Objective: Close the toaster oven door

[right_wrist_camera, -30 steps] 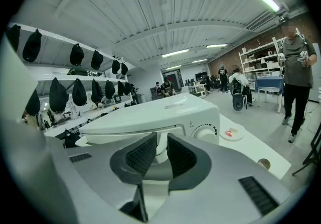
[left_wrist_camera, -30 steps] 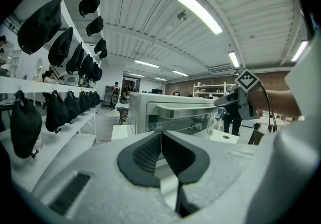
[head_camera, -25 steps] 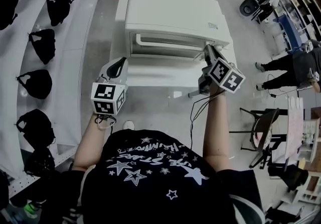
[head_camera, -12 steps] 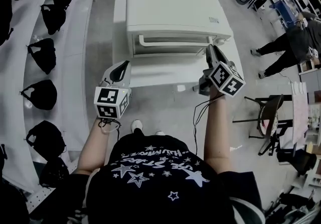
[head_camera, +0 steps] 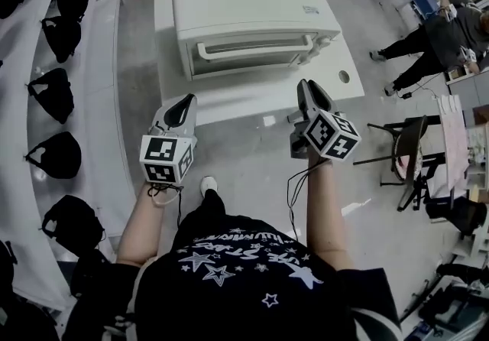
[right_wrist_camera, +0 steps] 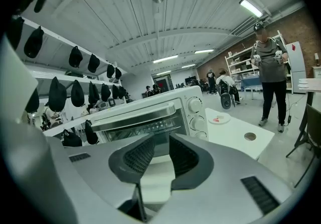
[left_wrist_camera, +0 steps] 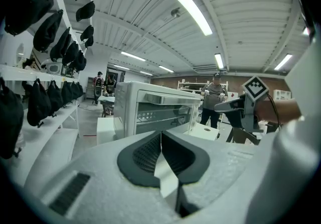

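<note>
The white toaster oven stands on a white table, its glass door up against the front and the bar handle across the top. My right gripper hangs in front of the table's near edge, off the oven, jaws slightly apart and opening, nothing between them. My left gripper is level with it on the left, shut and empty. The oven fills the right gripper view beyond the right gripper. In the left gripper view, the oven stands past the left gripper.
White shelves with several black caps run along the left. The table has a round hole at its right. People stand at the far right, near a chair. A cable hangs from my right gripper.
My right gripper has drawn back from the oven's front right corner towards the person. The left gripper has kept its place, and the whole view has shifted backwards.
</note>
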Demonstrator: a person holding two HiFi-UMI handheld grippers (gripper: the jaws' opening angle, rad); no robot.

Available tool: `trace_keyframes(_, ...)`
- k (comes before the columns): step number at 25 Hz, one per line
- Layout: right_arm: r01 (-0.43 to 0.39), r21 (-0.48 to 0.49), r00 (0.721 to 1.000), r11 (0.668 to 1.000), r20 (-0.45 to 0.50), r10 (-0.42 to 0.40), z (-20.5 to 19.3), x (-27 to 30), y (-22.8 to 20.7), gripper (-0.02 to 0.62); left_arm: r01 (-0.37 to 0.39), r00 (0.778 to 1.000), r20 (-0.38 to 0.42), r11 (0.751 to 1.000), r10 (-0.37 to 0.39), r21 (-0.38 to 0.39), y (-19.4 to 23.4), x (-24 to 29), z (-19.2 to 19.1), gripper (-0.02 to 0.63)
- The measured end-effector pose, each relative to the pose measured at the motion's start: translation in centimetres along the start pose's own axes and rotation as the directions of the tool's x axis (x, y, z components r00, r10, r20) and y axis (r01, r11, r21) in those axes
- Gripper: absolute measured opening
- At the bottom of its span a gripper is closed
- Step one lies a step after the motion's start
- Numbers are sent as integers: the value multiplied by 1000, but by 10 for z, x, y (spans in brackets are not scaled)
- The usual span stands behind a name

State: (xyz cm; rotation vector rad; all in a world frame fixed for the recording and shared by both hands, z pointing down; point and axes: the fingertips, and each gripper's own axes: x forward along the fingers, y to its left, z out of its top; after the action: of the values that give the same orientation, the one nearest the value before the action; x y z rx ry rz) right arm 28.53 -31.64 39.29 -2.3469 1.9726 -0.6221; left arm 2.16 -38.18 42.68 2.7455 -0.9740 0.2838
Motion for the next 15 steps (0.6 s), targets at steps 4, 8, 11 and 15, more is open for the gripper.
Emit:
trace_keyframes(4, -14, -5, 1000, 1000, -6, 14, -14, -28, 1, 92, 11, 1000, -5, 1000, -11, 7, -23, -12, -8, 21)
trace_keyframes(8, -23, 4, 1000, 1000, -15, 23, -32, -66, -4, 80, 27, 1000, -7, 999, -27, 17, -58, -28, -16, 21)
trace_keyframes(11, -29, 11, 999, 1000, -22, 29, -45, -98, -11, 69, 40, 999, -9, 999, -40, 29, -88, -39, -22, 21)
trace_keyframes(15, -32, 17, 999, 999, -20, 32, -60, -139, -18, 35, 57, 998, -8, 998, -57, 38, -125, -61, -29, 21)
